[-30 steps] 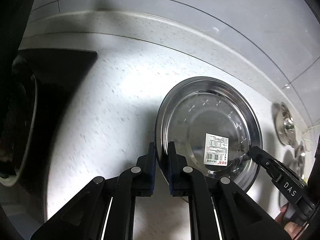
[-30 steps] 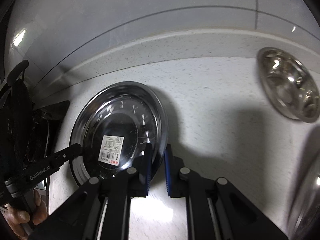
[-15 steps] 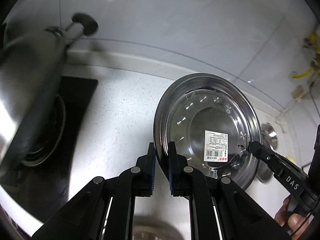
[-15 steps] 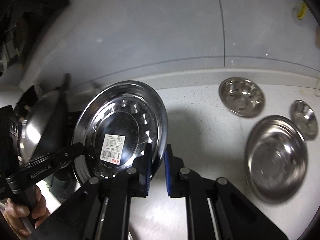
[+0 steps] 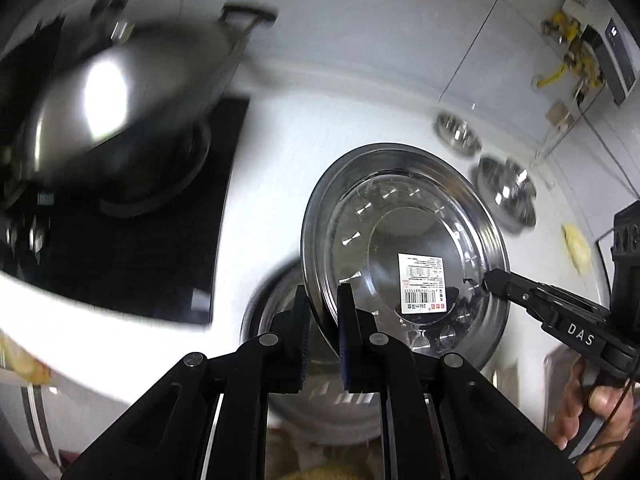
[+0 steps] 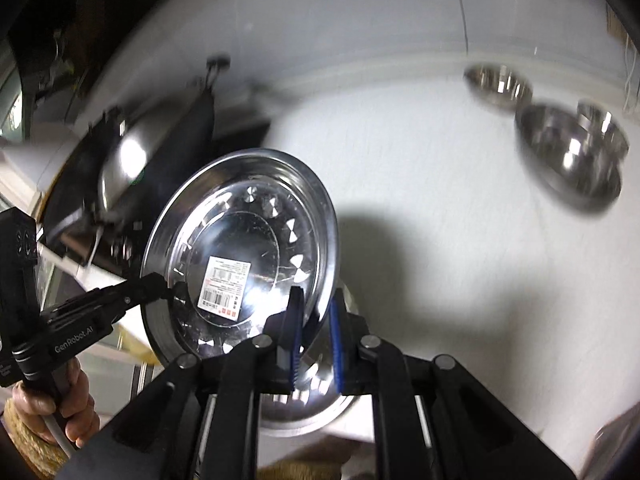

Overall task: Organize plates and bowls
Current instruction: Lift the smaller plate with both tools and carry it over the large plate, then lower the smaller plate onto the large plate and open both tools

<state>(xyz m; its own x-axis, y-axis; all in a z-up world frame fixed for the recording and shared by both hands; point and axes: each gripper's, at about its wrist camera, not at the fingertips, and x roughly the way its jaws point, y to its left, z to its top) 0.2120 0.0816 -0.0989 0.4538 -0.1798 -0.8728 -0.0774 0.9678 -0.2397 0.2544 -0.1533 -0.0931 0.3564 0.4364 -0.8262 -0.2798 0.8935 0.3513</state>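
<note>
Both tools have hold of one steel plate (image 5: 404,248), lifted clear of the white bench (image 6: 440,220) and tilted up on edge. The left tool (image 5: 323,332) is closed down on the plate's left rim, its blue-padded fingers (image 5: 345,340) pinching the metal from either side. The right tool (image 6: 314,336) is clamped the same way on the opposite rim, the edge of the plate running between its two pads. From the left wrist view the right tool's black finger reaches in to the plate's far edge, and a bare hand (image 5: 592,400) grips its handle; from the right wrist view the left tool comes in likewise, a hand (image 6: 56,404) wrapped round it.

One white barcode sticker (image 5: 422,283) sits on the plate's flat centre.

Directly under the held plate lies a second steel dish (image 5: 320,408), larger, resting near the front edge of the bench; only part of its rim shows.

Toward the wall at the right stand three more steel bowls: one small bowl (image 6: 498,84) nearest the wall, one large bowl (image 6: 568,164) in front of it, and another small one (image 6: 600,124) which looks to sit at or inside the large bowl's far rim, though blur makes that uncertain.

At the left there is one black hob (image 5: 132,248) with a single domed steel wok lid (image 5: 120,100) over it, smeared by motion.
</note>
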